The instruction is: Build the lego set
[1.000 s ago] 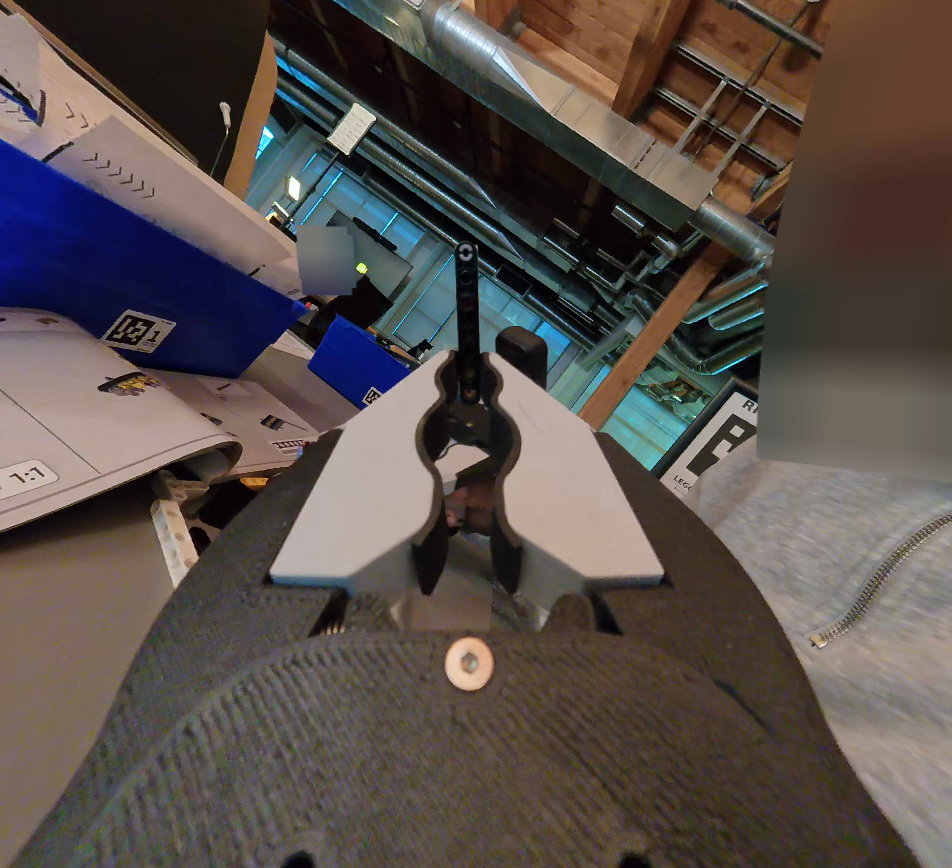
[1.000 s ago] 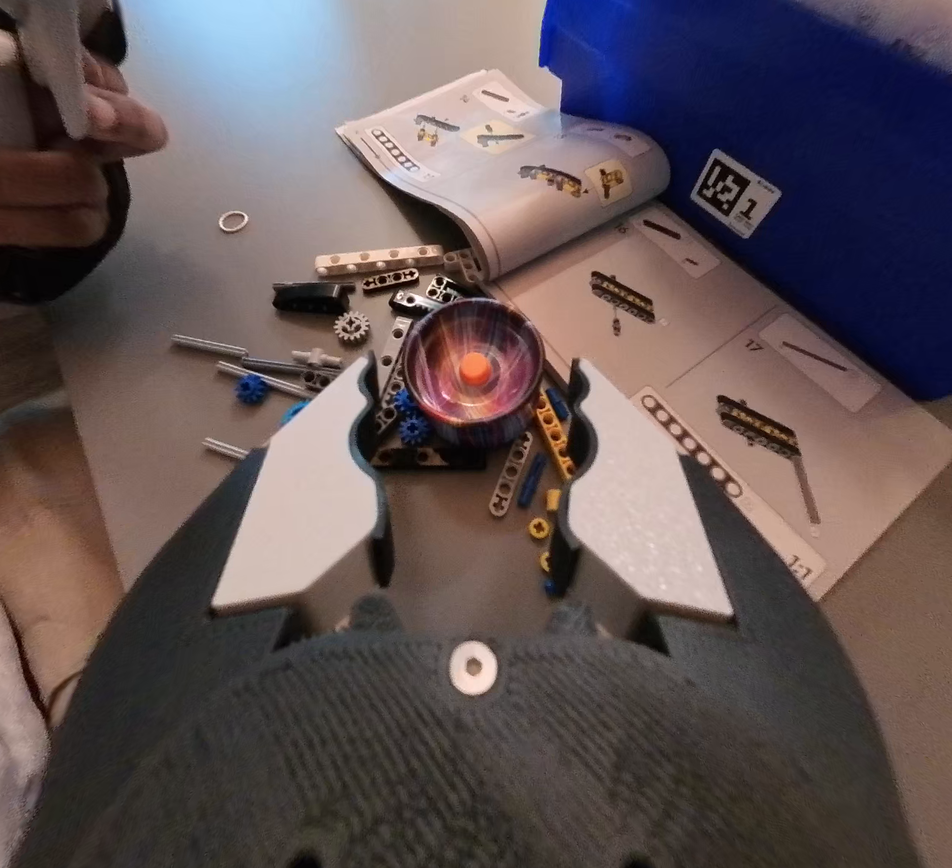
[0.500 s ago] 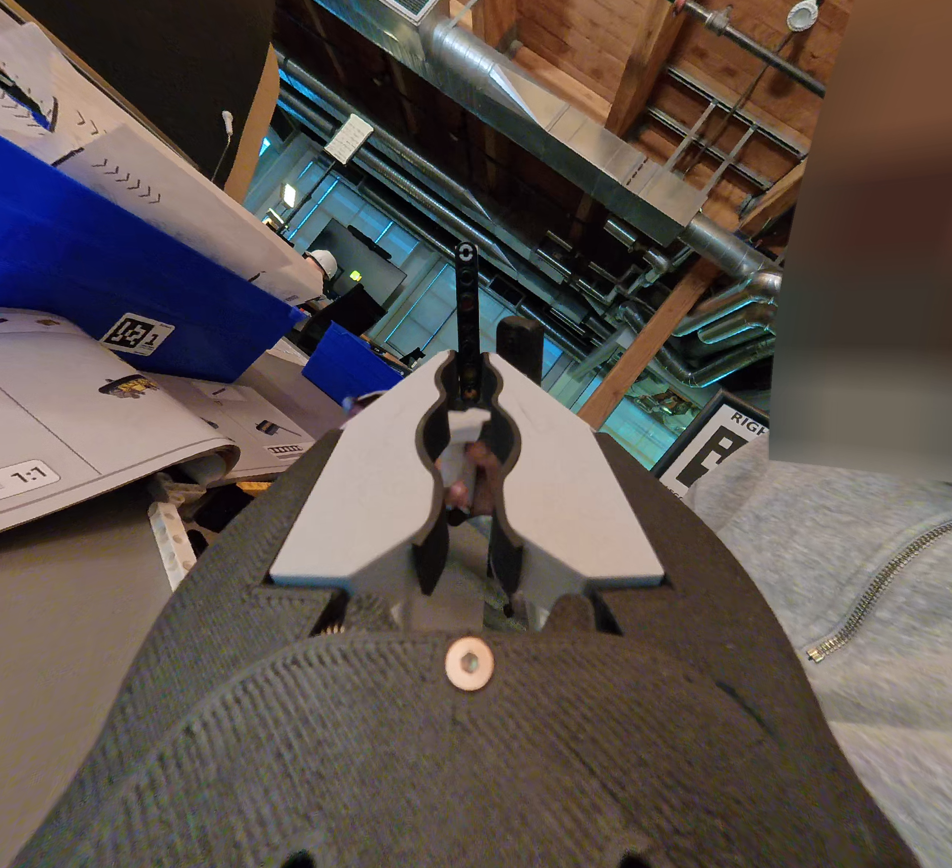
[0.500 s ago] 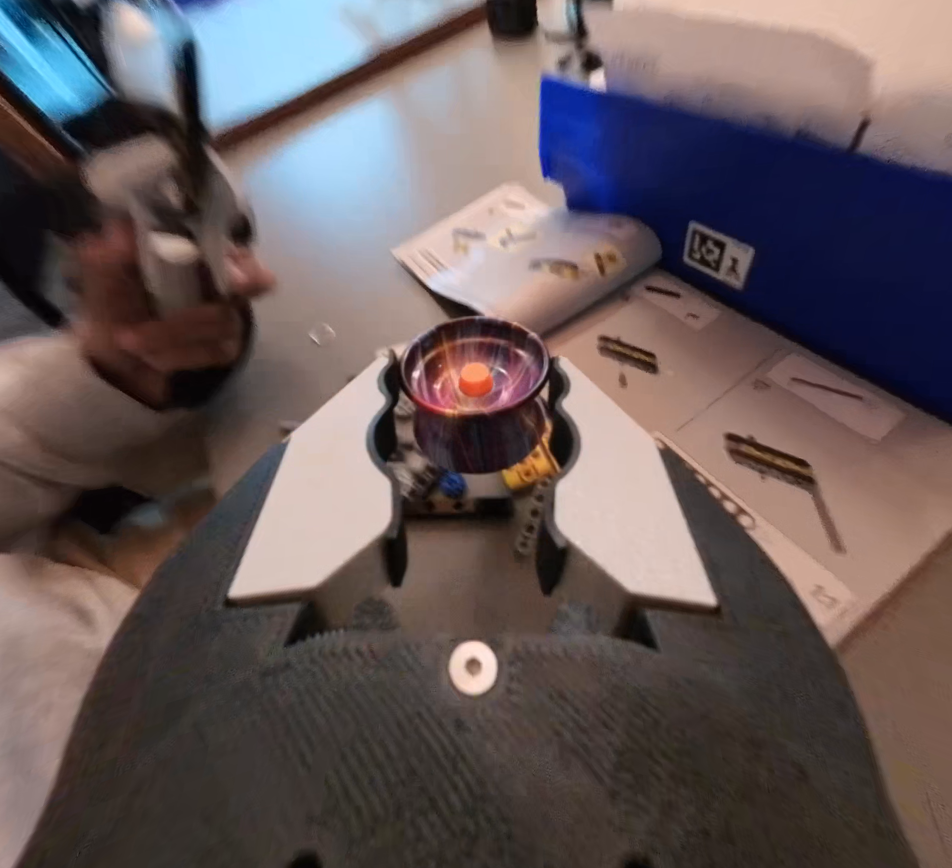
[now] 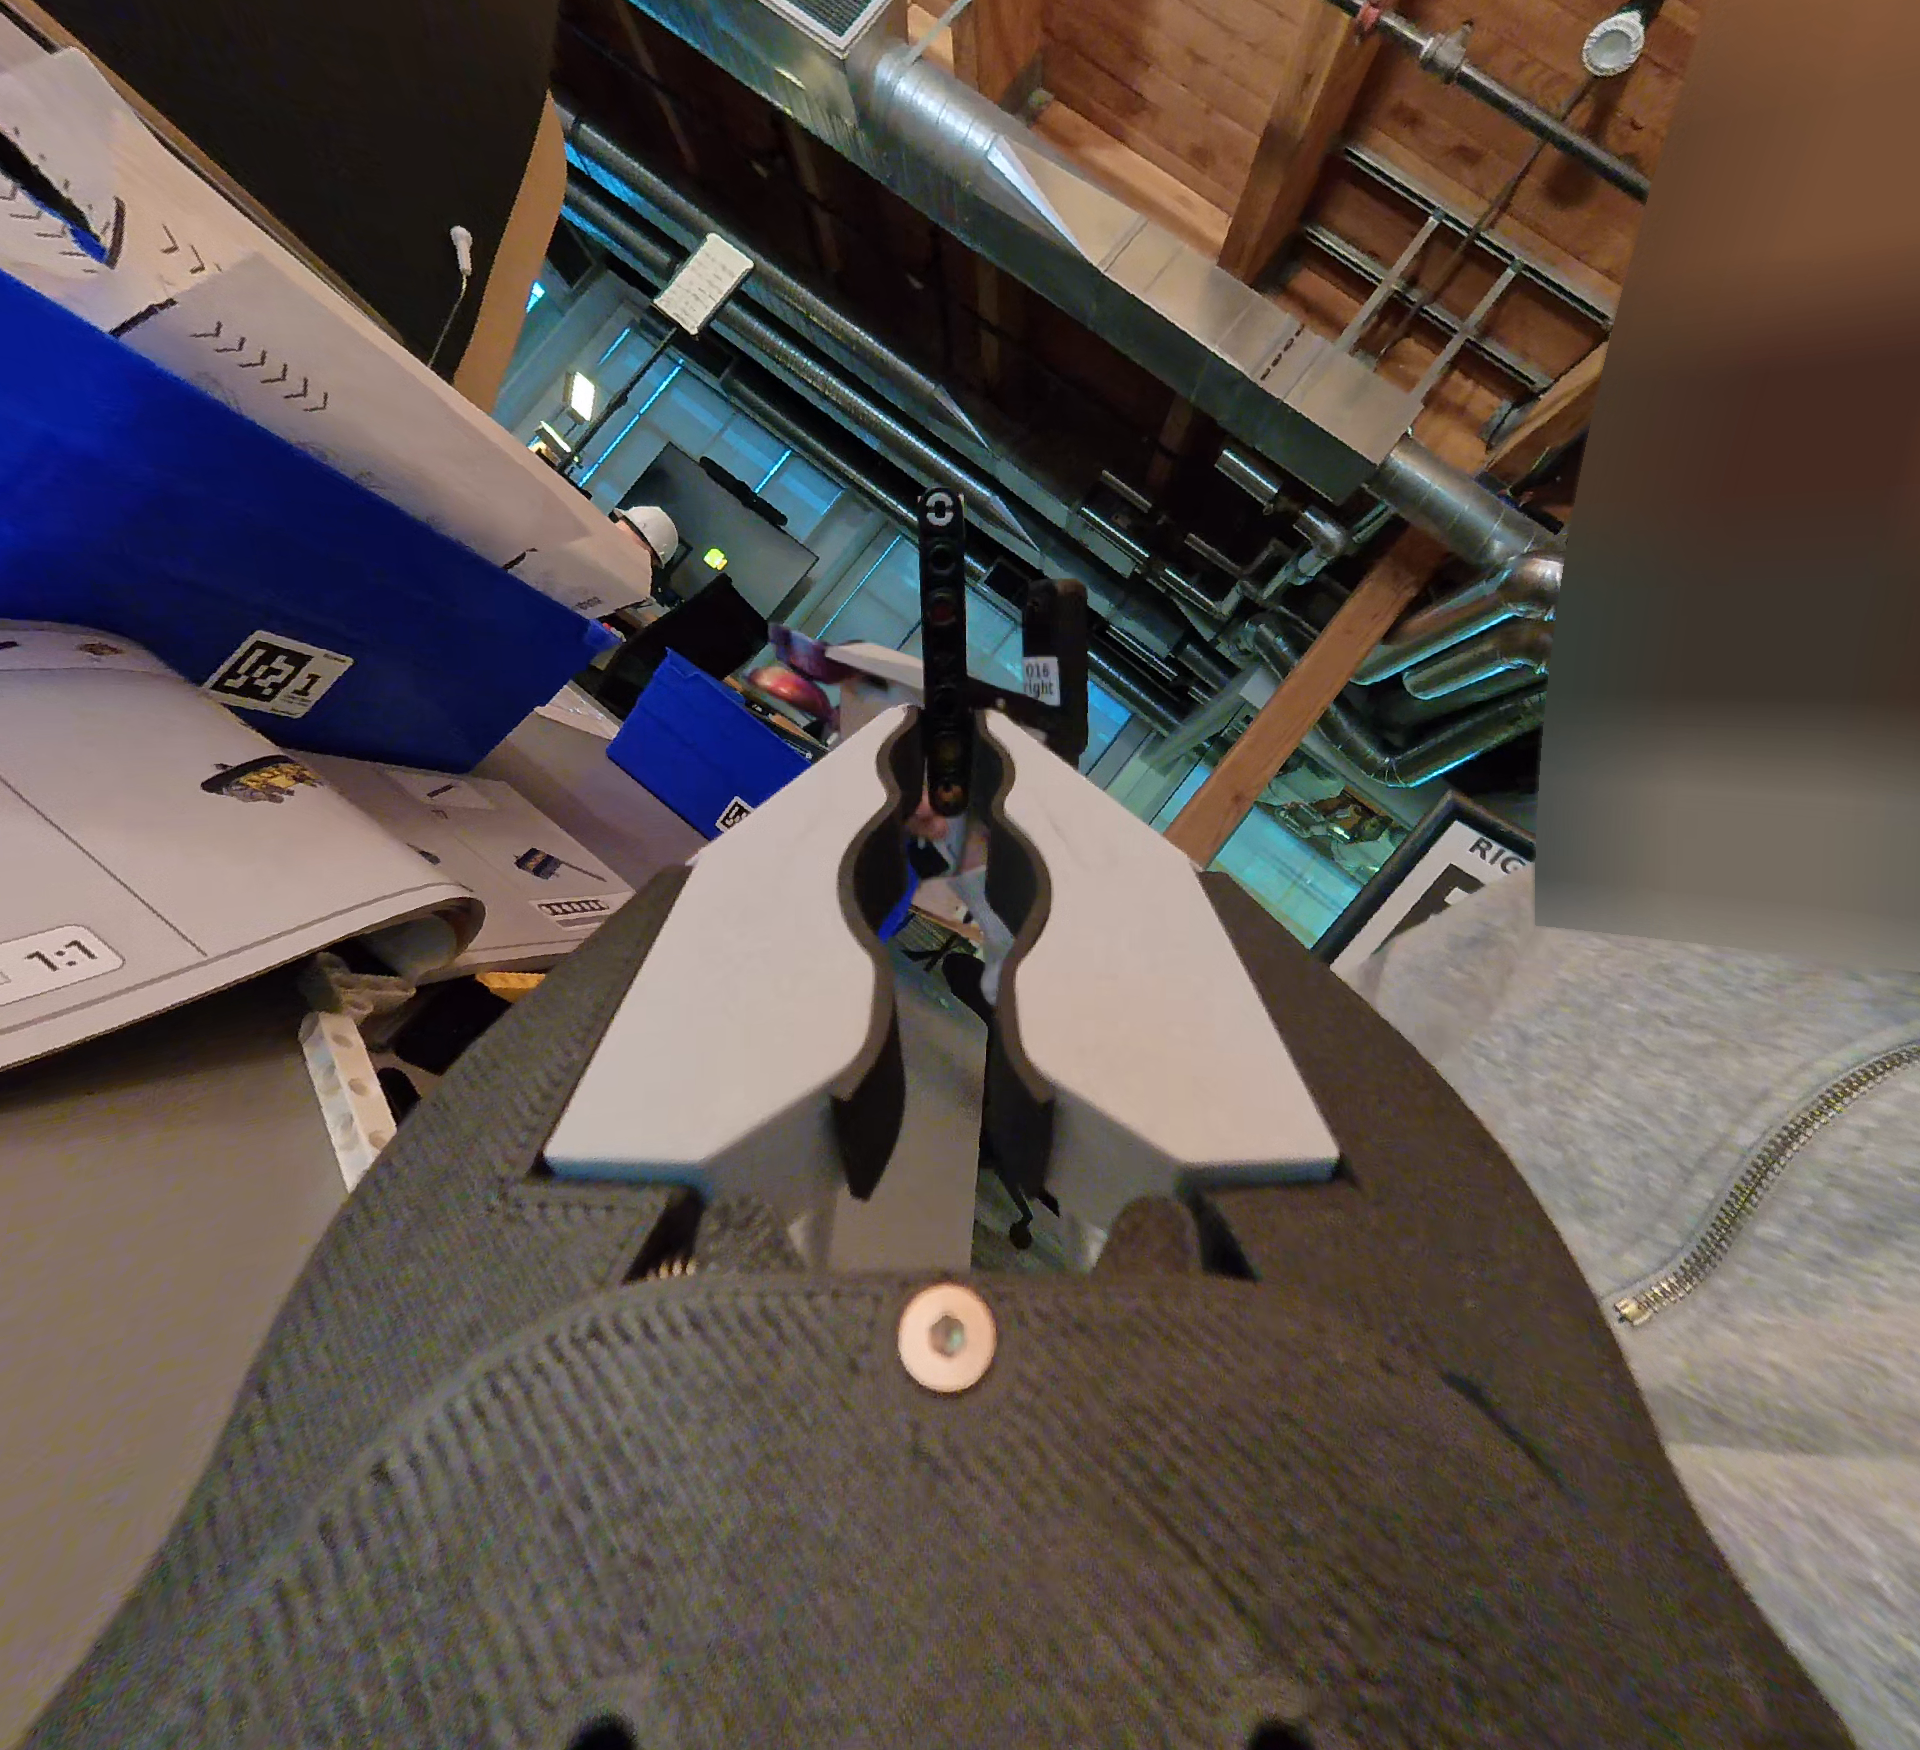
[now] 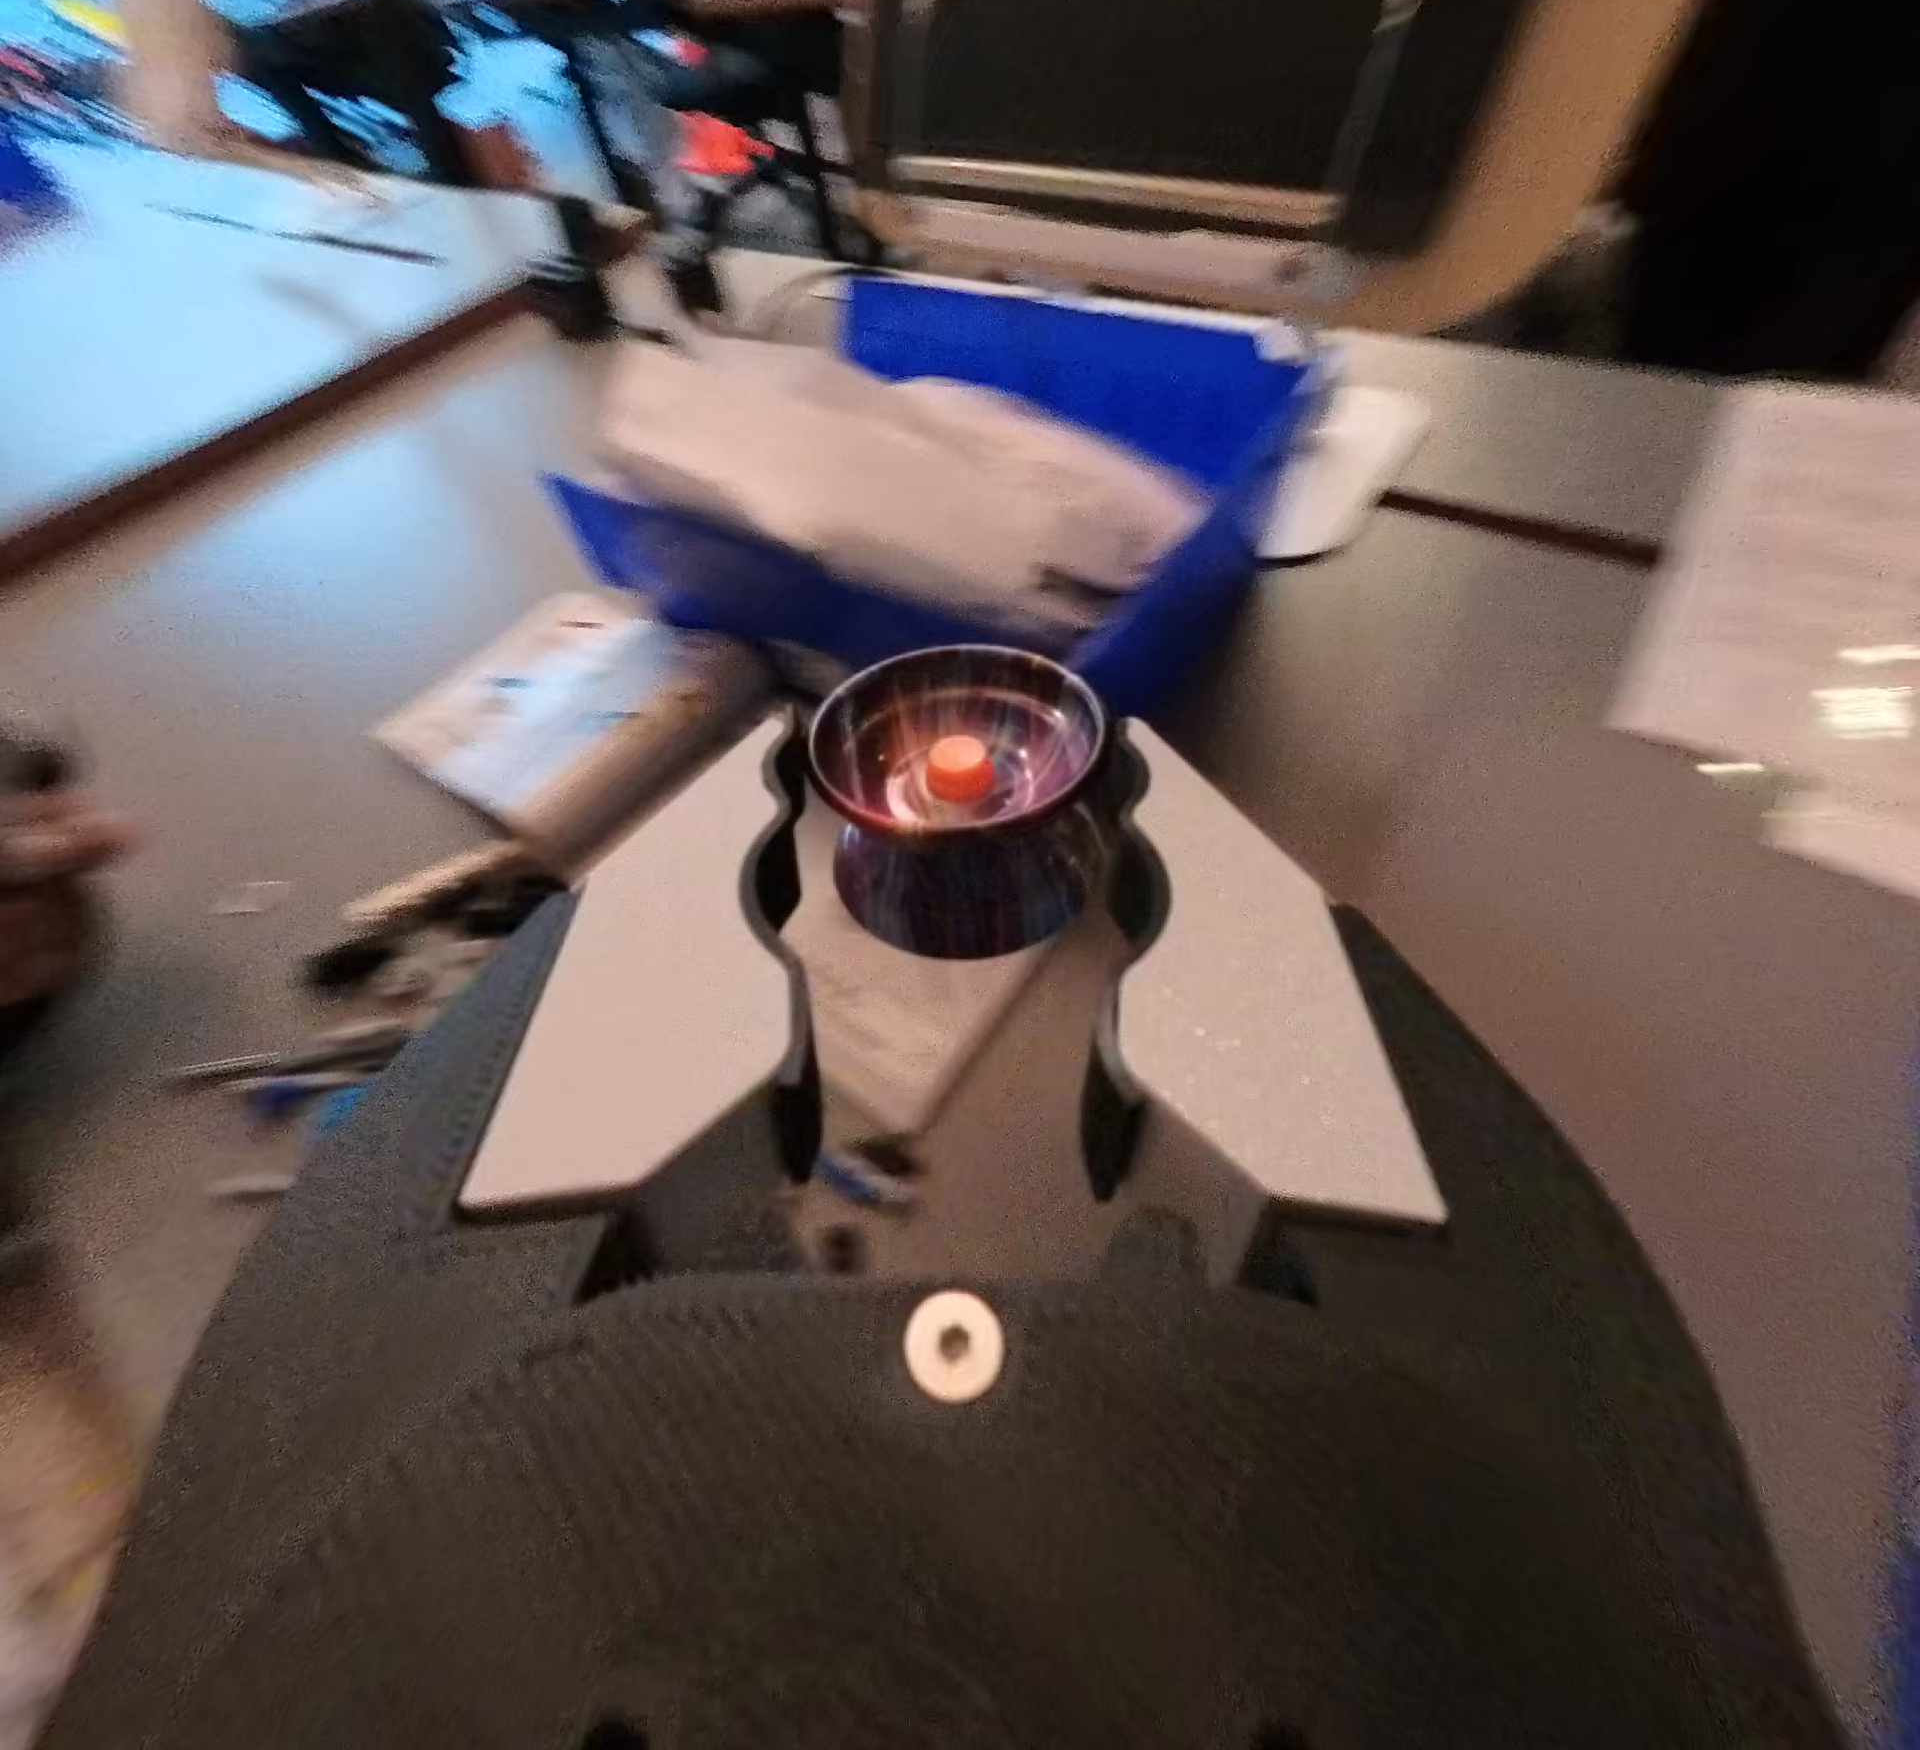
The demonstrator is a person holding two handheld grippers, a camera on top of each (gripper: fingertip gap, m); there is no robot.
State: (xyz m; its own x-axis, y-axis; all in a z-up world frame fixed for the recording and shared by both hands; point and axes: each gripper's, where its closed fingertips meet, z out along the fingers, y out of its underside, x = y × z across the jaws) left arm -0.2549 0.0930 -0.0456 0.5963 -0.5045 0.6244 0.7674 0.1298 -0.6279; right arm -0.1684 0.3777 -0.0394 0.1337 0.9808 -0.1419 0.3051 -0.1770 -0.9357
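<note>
- The left gripper (image 5: 943,744) is pinching a thin black lego beam (image 5: 942,620) at its lower end, long axis pointing straight up toward the ceiling at frame center.
- The right gripper (image 6: 956,807) is clamping a purple dish-shaped wheel piece (image 6: 956,786) with an orange hub, right at center frame.
- In the left view the right gripper is peeking in just behind the beam, so I'm guessing hub goes onto beam.
- A second ago the wheel was sitting on the parts pile with those fingers apart; now it's lifted, view blurring.
</note>
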